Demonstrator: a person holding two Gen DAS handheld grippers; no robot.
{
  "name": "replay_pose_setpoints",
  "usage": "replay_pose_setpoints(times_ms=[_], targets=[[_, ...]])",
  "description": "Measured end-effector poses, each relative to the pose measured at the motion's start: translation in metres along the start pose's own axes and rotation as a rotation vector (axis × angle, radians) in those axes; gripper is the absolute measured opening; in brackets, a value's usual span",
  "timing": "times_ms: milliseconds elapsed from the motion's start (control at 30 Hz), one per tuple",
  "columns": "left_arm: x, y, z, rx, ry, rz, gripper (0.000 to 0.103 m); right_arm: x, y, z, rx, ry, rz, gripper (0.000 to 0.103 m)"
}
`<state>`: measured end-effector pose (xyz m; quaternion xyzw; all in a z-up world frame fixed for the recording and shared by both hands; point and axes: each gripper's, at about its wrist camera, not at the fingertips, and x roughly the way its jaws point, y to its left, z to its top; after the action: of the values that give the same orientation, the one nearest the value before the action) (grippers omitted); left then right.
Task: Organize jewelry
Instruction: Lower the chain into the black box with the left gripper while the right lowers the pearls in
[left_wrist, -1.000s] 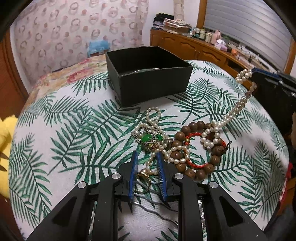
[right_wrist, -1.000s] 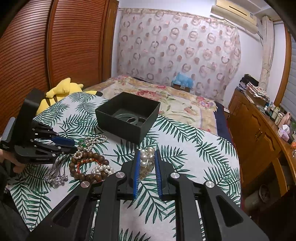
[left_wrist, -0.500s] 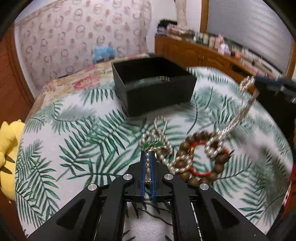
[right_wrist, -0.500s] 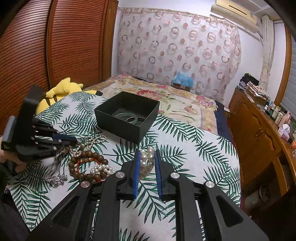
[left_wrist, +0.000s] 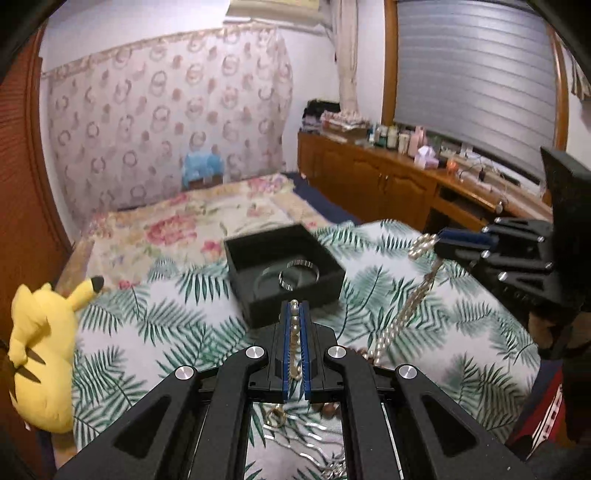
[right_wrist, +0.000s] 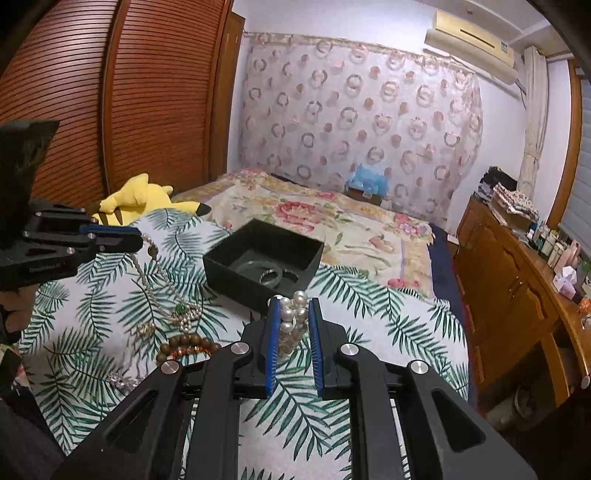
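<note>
My left gripper (left_wrist: 294, 306) is shut on a thin pearl chain (left_wrist: 294, 332) and holds it raised above the table; in the right wrist view this gripper (right_wrist: 136, 238) sits at the left with the chain (right_wrist: 147, 273) hanging down to a green pendant (right_wrist: 180, 308). My right gripper (right_wrist: 293, 302) is shut on a bunch of larger pearls (right_wrist: 293, 314); its strand (left_wrist: 406, 310) hangs slack from that gripper (left_wrist: 437, 240) in the left wrist view. The open black box (left_wrist: 325, 278) holds bangles (left_wrist: 299, 275).
A brown wooden bead bracelet with red cord (right_wrist: 188, 345) and a gold ring (right_wrist: 146, 328) lie on the palm-leaf tablecloth (right_wrist: 110, 369). A yellow plush toy (left_wrist: 40, 350) lies at the left edge. A bed and a wooden dresser (right_wrist: 517, 295) stand behind.
My left gripper closed on the thin pearl chain and lifted it up off the table, dragging the pendant. My right gripper kept its hold on the pearl strand and rose slightly.
</note>
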<state>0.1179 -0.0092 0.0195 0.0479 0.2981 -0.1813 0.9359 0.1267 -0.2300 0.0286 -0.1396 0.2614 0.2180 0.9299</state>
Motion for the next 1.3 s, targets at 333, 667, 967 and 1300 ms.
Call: replay_pose_setpoints(times_ms=[333,667,967,1300], targets=[[-0.021,-0.006,0.038,0.022,-0.088,-0.001,0.004,-0.02,-0.001,0.032,-0.017,-0.073,0.012,0.002],[-0.016,-0.009,0.044,0.012,-0.093,-0.018,0.004,0.035,-0.015,-0.009,0.021,0.085,0.062,0.001],[-0.017,-0.014,0.04,0.022,-0.094,-0.02,0.004,0.091,-0.021,-0.064,0.08,0.253,0.113,0.038],[-0.014,-0.012,0.04,0.021,-0.088,-0.025,0.004,0.107,-0.019,-0.077,0.068,0.297,0.121,0.008]])
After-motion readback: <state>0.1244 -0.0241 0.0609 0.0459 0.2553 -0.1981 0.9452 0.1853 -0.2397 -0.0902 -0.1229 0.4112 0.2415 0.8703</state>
